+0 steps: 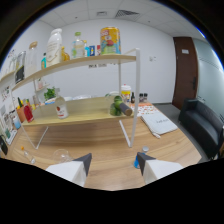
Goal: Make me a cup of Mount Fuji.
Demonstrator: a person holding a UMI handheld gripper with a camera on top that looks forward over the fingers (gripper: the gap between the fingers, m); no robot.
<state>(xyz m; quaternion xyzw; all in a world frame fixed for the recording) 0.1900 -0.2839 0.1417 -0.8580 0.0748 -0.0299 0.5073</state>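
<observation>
A wooden table (105,167) with a smooth, light-brown grain is seen below the gripper (113,162), which is held level above it and pointed toward a two-tier shelf rack (80,82) of pale wooden boards on thin white metal legs. The jaws are observed wide apart, with nothing between them; only bare table surface is framed by the two dark, wedge-shaped fingertips (86,161) on their white bodies. A clear glass cup (61,156), rounded and transparent, is noted on the table just ahead of the left finger and outside the gap. On the upper shelf, a tall white bottle (54,46), a clear bottle (77,46) and a yellow-and-red printed container (110,40) are recorded. On the lower shelf, a small white bottle with a red label (61,108), green rounded fruit (116,107) and red bottles (26,112) are seen. A white paper sheet (159,123) lies flat on the table beyond the rack, near a black sofa (202,122).
</observation>
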